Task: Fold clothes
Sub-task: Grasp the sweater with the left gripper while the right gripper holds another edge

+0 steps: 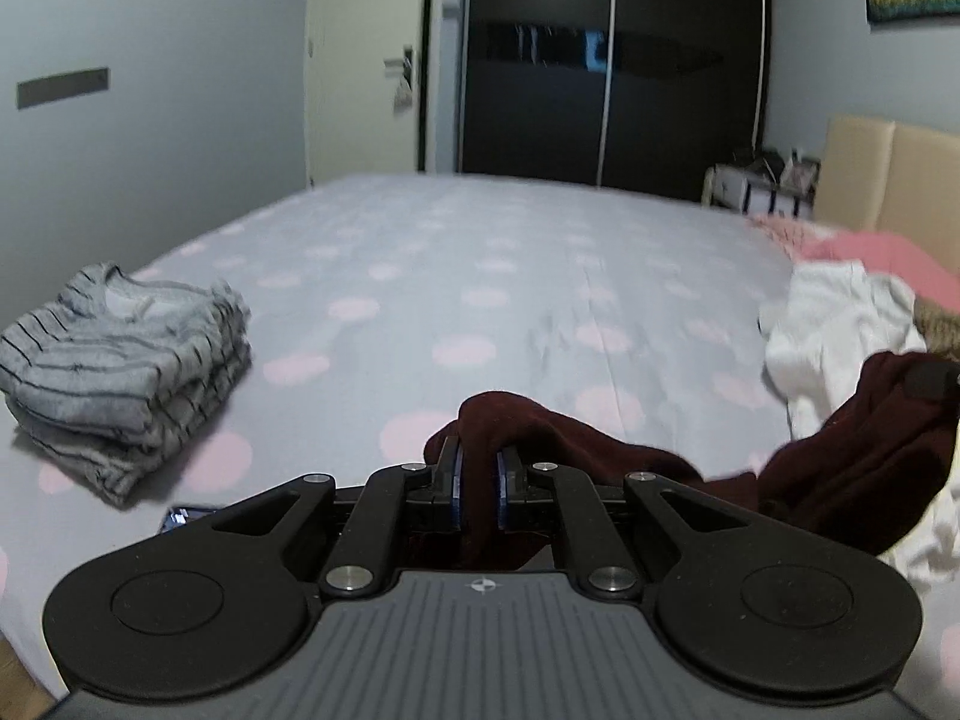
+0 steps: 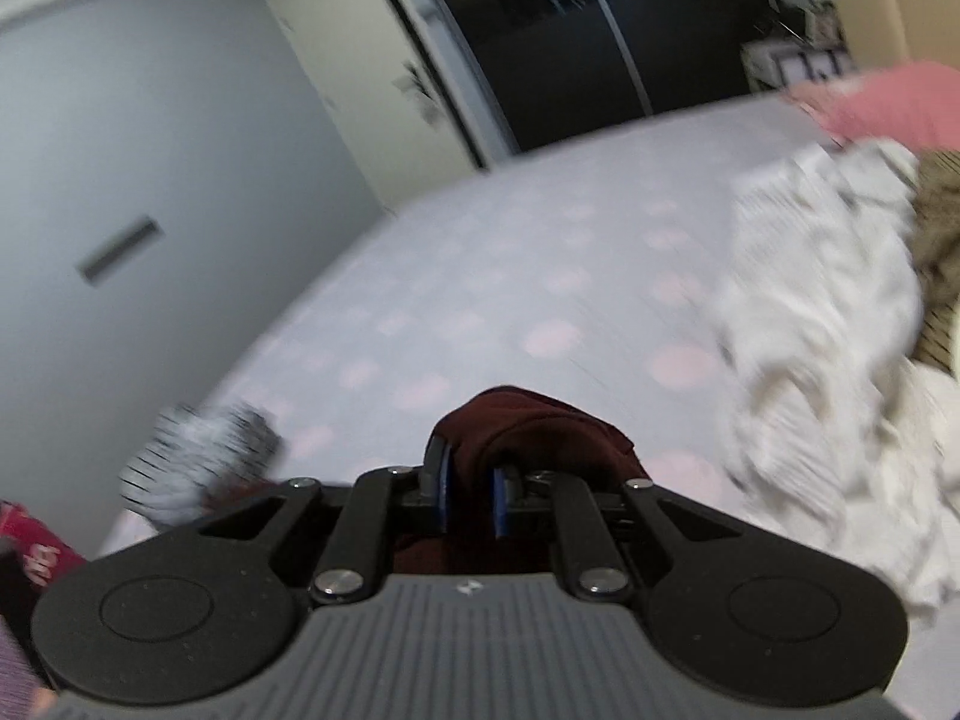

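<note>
Both the left claw [image 1: 479, 465] and right claw [image 2: 471, 480] clenched bunched folds of a soft maroon garment [image 1: 600, 444] above the polka-dot bed [image 1: 480, 276], near a folded striped grey knit [image 1: 126, 360] and rumpled white laundry [image 1: 840, 330].

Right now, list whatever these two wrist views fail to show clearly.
- Maroon garment: left wrist view, its type unclear; it is bunched, and the left gripper hides its lower part.
- Striped folded garment: right wrist view, smeared by motion blur.
- White clothes pile: right wrist view, blurred and cut by the right edge.
- Small dark object: left wrist view, half hidden behind the gripper body.
</note>
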